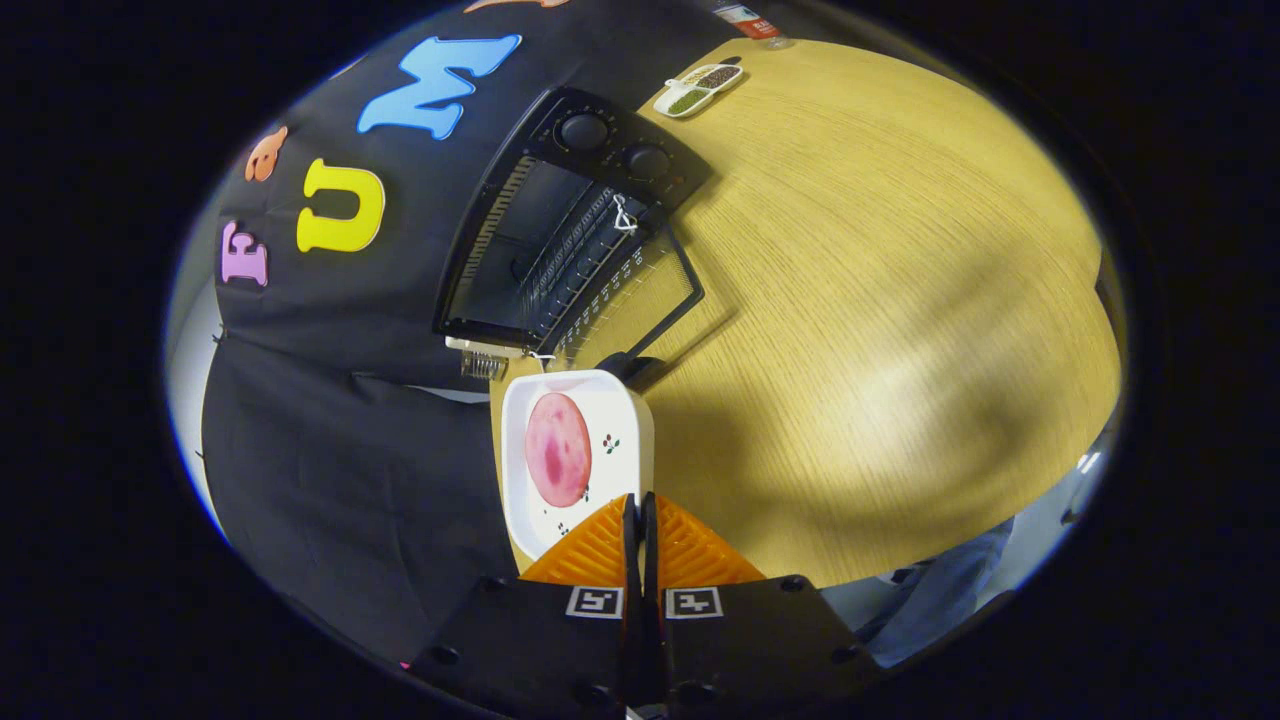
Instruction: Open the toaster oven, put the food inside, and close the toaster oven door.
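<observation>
The gripper (640, 510), fingers nearly together, seems to pinch the rim of a white tray (620, 400) carrying a pink round slice of food (557, 449), just before the toaster oven (560, 240), whose door (640, 290) hangs open onto the wooden table (880, 300), a small dish (697, 88) of spices far beyond.

no brand, word or number can be read off anything here; the two square black-and-white coded markers (645, 602) sit on the gripper (640, 520) body just behind its fingers, one per side, and they carry a block pattern rather than letters; the fingers are pressed together on the rim of the white dish (620, 400). the toaster oven (560, 240) has fine white markings around its two knobs and along the open door, too small to make out; a red label on a container (745, 20) at the far table edge is too blurred to read.
</observation>
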Demonstrator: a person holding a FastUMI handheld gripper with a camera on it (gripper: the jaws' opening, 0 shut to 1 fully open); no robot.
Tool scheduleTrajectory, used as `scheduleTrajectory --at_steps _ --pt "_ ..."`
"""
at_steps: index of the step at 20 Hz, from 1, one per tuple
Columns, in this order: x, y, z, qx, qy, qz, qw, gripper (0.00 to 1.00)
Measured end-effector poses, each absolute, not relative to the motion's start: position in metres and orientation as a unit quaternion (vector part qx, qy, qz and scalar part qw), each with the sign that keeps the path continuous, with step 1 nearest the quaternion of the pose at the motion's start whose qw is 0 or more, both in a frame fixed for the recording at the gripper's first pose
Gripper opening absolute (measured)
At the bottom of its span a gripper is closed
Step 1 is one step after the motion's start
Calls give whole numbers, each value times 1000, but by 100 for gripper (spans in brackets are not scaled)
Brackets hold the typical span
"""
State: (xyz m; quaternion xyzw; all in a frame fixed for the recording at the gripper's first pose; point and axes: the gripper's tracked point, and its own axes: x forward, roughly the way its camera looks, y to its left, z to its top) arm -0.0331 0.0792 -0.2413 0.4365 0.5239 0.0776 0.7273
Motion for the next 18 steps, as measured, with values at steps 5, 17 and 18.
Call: scheduleTrajectory --at_steps 5,17,18 --pt "-12 96 -233 473 477 30 740 1" --pt "69 145 -243 572 397 -68 715 1" --pt "78 147 -243 578 393 -73 712 2"
